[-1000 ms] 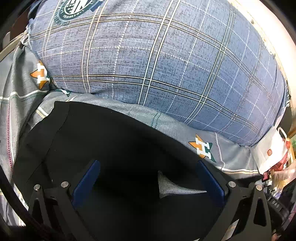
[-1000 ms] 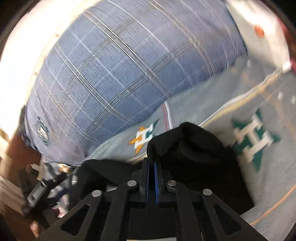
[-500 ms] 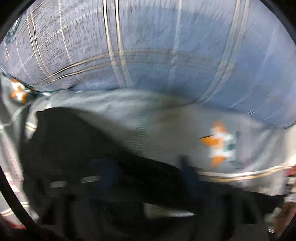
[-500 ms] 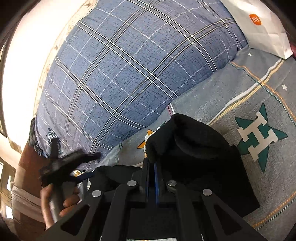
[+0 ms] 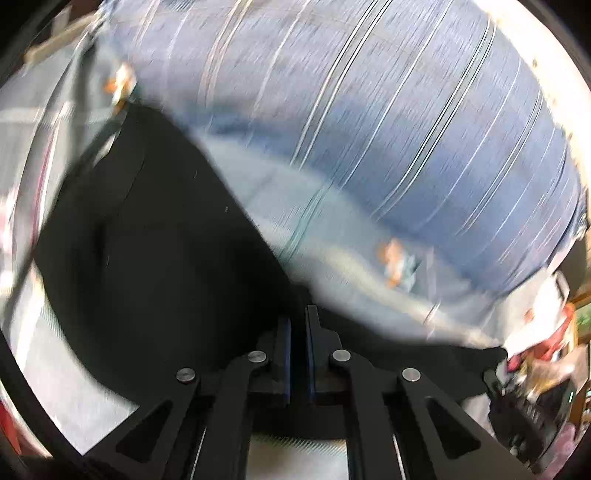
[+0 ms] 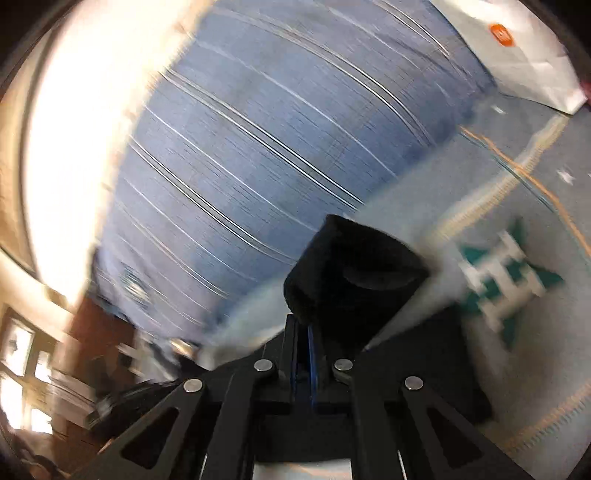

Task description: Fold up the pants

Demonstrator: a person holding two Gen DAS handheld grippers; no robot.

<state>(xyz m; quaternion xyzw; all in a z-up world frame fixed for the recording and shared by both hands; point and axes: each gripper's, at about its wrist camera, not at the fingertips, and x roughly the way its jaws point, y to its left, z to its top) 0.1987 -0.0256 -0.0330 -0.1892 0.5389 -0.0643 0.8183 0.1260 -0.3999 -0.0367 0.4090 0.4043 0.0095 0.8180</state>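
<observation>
On the grey bedsheet [image 5: 332, 258], both tongs, left [image 5: 299, 325] and right [image 6: 303, 332], pinch the black pants [image 5: 155, 240]; left just closed.

Legible marks, both wrist views

An H-shaped letter inside a teal star [image 6: 508, 280] is printed on the grey bed sheet [image 6: 436, 206]. An orange logo square [image 6: 501, 34] is borne by a white bag [image 6: 524, 62]; its characters cannot be read.

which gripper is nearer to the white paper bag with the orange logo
Hard to call. From the right gripper, shut on the black pants, the white paper bag lies far ahead, up right. From the left gripper it lies off right, blurred.
</observation>
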